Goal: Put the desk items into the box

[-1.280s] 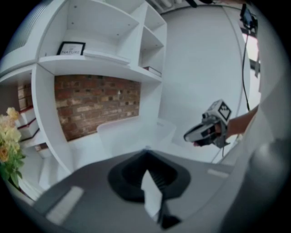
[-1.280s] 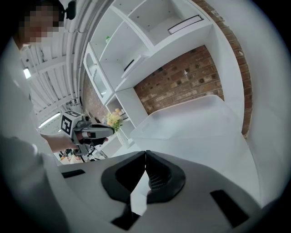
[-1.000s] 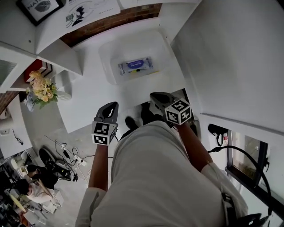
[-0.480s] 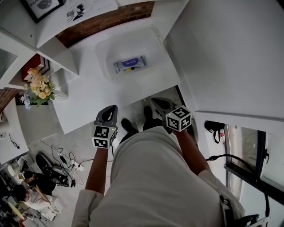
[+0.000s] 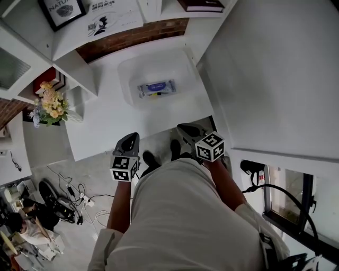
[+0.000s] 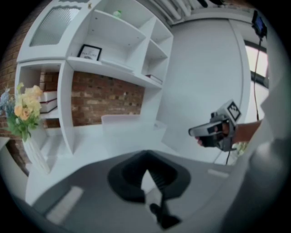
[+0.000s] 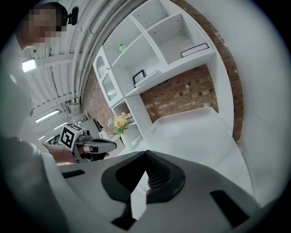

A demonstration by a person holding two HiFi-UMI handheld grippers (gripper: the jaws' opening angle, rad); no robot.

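Head view looks down on a white desk (image 5: 103, 119) with a see-through white plastic box (image 5: 124, 79) standing on it, close to the red brick wall (image 5: 132, 38). One flat blue packet (image 5: 157, 88) lies on the bottom of the box. I see no other loose things on the desk top.

The left gripper (image 5: 132, 137) and the right gripper (image 5: 183, 127) are both held near the person's body, by the desk's near edge and well apart from the box. Each gripper's own view shows its jaws pressed together with nothing between them. Both are clenched and empty.

The job looks done, or nearly done. To do this step well, I think the person should look over the desk for anything left out. If something turns up, open one gripper first and come down on the thing from above. Squeeze it in the middle and set it in the box beside the blue packet. Keep the other gripper out of the way. Stay clear of the bunch of yellow flowers (image 5: 50, 107) at the left so they do not tip.

The black-framed picture (image 5: 62, 10) on the shelf has big letters that start "NATU"; the rest is cut off. The print on the blue packet is too small to read.
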